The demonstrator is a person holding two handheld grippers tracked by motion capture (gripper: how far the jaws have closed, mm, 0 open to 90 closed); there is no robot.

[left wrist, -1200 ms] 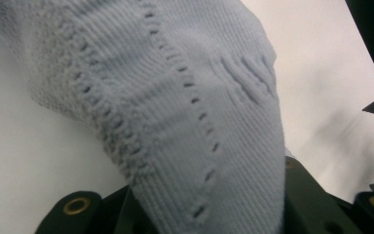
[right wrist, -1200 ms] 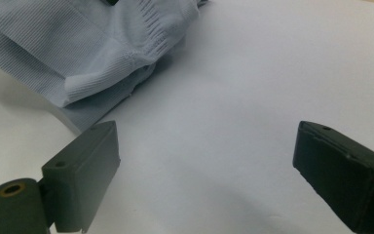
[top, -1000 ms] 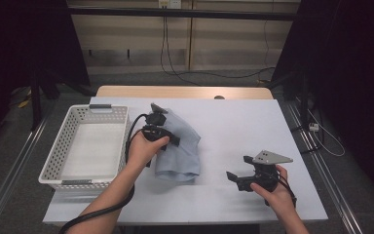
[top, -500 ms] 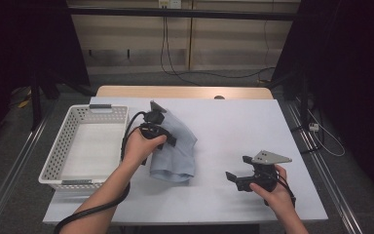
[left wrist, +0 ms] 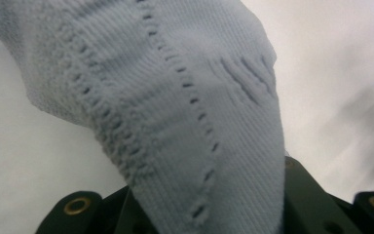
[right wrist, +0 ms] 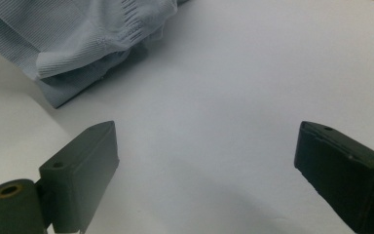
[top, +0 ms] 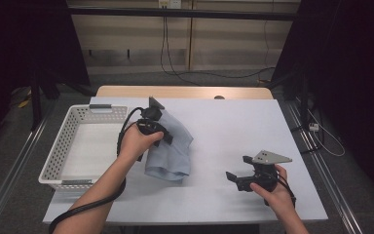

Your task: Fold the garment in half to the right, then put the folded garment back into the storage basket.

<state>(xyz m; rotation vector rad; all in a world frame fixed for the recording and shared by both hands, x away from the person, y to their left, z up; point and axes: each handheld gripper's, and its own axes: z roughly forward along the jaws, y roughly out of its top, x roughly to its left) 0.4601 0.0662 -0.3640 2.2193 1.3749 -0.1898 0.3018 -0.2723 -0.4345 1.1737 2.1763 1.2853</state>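
the item in hand is a pale blue knitted garment [top: 170, 148], soft and limp, lying bunched on the white table [top: 233, 126] just right of the basket, its upper part lifted into a peak at the left gripper [top: 152, 123] while the lower part spreads flat with a rounded hem toward the near edge. in the left gripper view the fabric [left wrist: 175, 112] shows fine ribbed knit, a raised band of thicker stitches and a line of small eyelet holes running down it; the cloth drapes from between the black jaws, which are closed on it and pinch it. in the right gripper view a corner of the garment [right wrist: 92, 39] shows a ribbed cuff or hem folded over a smoother layer, casting a dark shadow on the table. the right gripper [top: 238, 178] sits near the front right of the table, well apart from the garment, its two blocky matt black jaws spread wide with nothing but bare table between them. the table surface is smooth, matt and white. a white plastic basket [top: 63, 156], rectangular with perforated walls, stands at the left of the table, beside the garment.
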